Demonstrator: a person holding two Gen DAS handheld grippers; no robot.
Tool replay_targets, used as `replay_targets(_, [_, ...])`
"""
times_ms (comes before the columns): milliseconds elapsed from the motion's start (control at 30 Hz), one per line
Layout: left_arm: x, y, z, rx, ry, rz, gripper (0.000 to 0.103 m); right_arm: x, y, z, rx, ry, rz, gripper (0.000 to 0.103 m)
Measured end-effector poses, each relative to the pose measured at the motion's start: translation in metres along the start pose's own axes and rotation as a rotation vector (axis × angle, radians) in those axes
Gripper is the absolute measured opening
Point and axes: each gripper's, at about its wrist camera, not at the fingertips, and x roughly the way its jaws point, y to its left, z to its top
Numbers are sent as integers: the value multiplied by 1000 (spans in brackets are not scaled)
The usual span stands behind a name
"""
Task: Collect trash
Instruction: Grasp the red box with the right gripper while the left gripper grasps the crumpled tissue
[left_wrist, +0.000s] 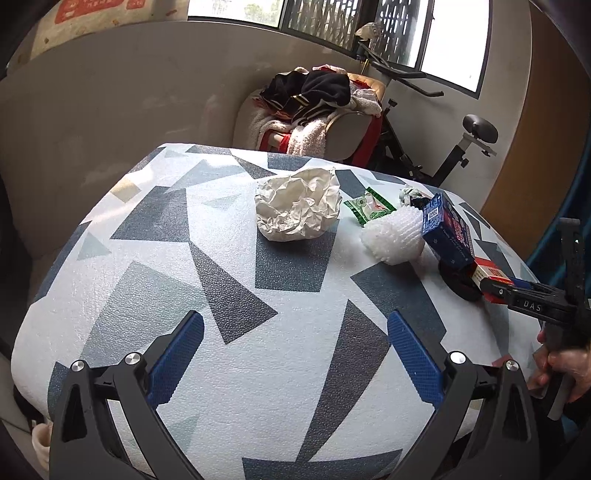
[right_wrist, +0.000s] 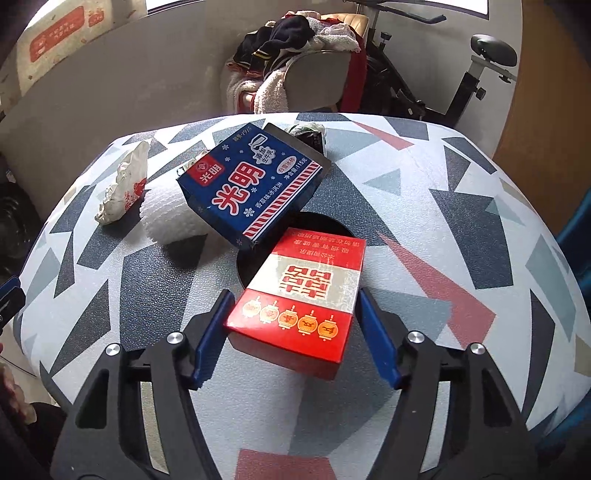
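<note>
Red carton lies flat near the right edge of the worktop, between the jaws of my right gripper; they are not yet pressing. It looks light, stiff, thin-walled, so I take its long sides gently. My left gripper stands apart, empty.

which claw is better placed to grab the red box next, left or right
Right. The right claw already straddles the red box, one blue pad on each side of it. The left claw hangs open over bare tablecloth, nearer the crumpled paper than the box.
</note>
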Motion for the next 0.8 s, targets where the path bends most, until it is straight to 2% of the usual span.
replay_targets(367, [40, -6, 26, -42, 61, -29, 97, -28, -34, -23, 0, -75, -26, 67])
replay_targets(633, [92, -14, 69, -42, 74, 15, 94, -32, -49, -17, 28, -116, -32, 67])
replay_targets(700, [108, -24, 81, 11, 79, 45, 94, -32, -51, -16, 27, -121, -32, 67])
replay_targets(800, [138, -43, 89, 133, 125, 131, 93, -31, -54, -16, 37, -121, -25, 67])
